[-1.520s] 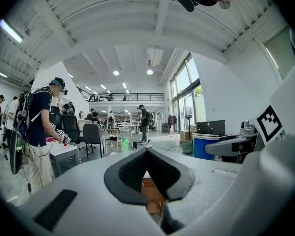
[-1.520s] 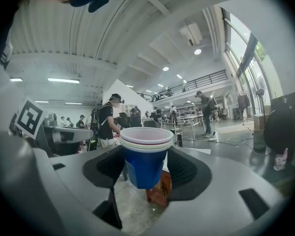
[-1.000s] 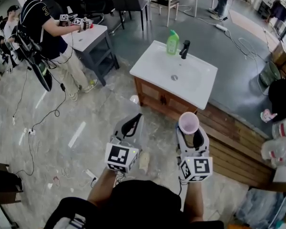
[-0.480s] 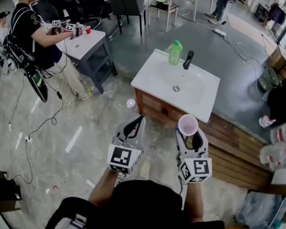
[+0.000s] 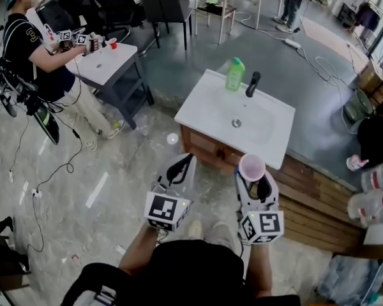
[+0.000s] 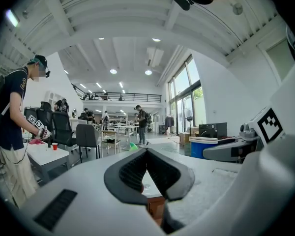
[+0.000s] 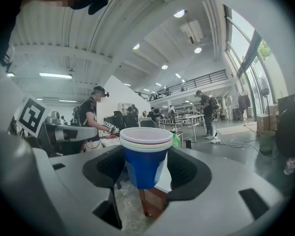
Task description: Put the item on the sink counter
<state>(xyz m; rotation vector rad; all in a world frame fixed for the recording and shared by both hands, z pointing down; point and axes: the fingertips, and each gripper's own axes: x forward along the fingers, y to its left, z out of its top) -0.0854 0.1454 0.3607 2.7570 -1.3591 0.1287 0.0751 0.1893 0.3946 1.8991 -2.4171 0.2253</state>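
Note:
A stack of cups, blue outside with white and pink rims, stands upright between the jaws of my right gripper, which is shut on it. In the right gripper view the cups fill the middle of the right gripper. My left gripper is shut with nothing in it; its pads meet at the tip. Ahead and below is the white sink counter on a wooden cabinet, with a black faucet and a green bottle at its far edge. Both grippers hang short of its near edge.
A wooden plank step runs to the right of the cabinet. Clear plastic bottles lie at the far right. On the left another person works with grippers at a white table. Cables trail over the floor; a chair stands behind.
The sink counter has slid lower and nearer in the head view. Both grippers keep their places in the view, and the cups stay in the right one.

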